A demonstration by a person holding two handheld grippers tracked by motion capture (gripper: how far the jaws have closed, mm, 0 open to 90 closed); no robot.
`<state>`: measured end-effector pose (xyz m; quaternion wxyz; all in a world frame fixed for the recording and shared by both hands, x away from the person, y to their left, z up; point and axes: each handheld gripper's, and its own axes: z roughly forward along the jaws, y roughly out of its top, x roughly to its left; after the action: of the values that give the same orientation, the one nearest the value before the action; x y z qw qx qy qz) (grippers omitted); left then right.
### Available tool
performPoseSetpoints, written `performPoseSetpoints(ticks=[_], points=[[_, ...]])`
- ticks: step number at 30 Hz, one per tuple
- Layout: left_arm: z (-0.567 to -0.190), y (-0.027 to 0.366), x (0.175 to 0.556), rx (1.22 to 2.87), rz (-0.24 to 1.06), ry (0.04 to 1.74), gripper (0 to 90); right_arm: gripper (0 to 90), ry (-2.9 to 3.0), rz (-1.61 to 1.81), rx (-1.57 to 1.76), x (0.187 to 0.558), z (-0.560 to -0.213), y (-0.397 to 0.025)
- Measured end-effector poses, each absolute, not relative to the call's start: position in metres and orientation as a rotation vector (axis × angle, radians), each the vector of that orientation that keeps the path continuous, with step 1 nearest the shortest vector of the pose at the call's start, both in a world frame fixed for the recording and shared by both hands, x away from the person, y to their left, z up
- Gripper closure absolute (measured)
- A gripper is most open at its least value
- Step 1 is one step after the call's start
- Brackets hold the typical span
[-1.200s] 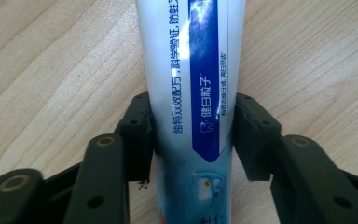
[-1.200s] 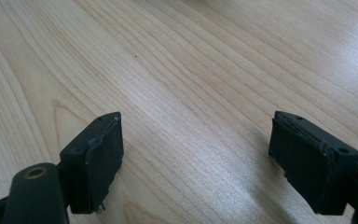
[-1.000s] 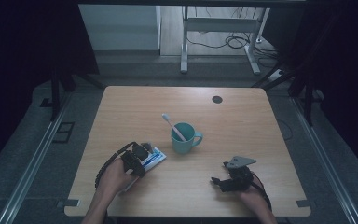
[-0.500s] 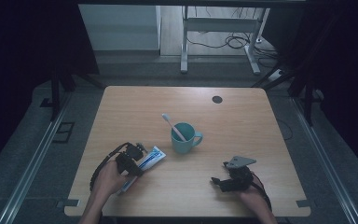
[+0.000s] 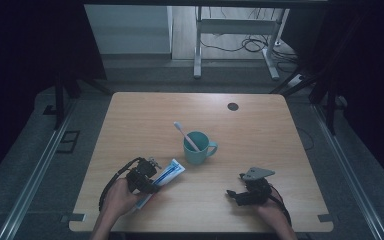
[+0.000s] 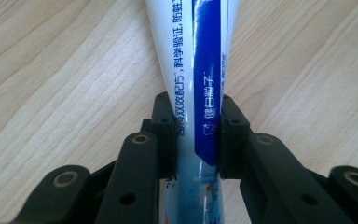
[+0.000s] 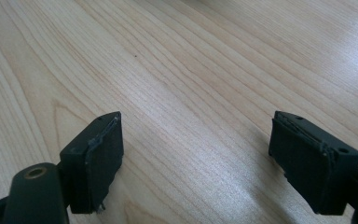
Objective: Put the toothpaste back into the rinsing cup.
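A white and blue toothpaste tube (image 5: 166, 176) lies on the wooden table (image 5: 250, 135), front left. My left gripper (image 5: 150, 177) is shut on the tube (image 6: 200, 84), its two black pads (image 6: 165, 126) pressing the tube's narrow lower part from both sides. A teal mug (image 5: 197, 148) with a white toothbrush (image 5: 186, 135) standing in it sits just beyond the tube, near the table's middle. My right gripper (image 5: 231, 194) rests at the front right, pointing left; its jaws (image 7: 196, 158) stand wide apart over bare wood with nothing between them.
A small dark round cable hole (image 5: 233, 106) sits near the table's far edge. A metal desk frame (image 5: 235, 45) and cables stand on the floor behind the table. Dark curtains flank both sides.
My left gripper has drawn back toward the front edge along the tube, now gripping nearer its tail end. The right gripper has stayed in place.
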<state>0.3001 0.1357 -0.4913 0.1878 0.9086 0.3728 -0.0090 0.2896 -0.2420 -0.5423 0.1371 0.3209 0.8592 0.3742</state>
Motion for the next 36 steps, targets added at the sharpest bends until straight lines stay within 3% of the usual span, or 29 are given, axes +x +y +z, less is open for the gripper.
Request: performPoseSetpoints(ticks=[11,25,36], points=[[-0.48,0.131,0.293,2.504,0.032,0.973,73.6,17.5,2.487,1.083,0.929,0.29,-0.542,-0.242],[-0.455,0.127,0.281,2.389,0.006,0.832,73.8,17.5,2.487,1.083,0.928,0.29,-0.542,-0.242],[-0.436,0.121,0.278,2.258,0.113,0.768,73.8,17.5,2.487,1.083,0.929,0.29,-0.542,-0.242]])
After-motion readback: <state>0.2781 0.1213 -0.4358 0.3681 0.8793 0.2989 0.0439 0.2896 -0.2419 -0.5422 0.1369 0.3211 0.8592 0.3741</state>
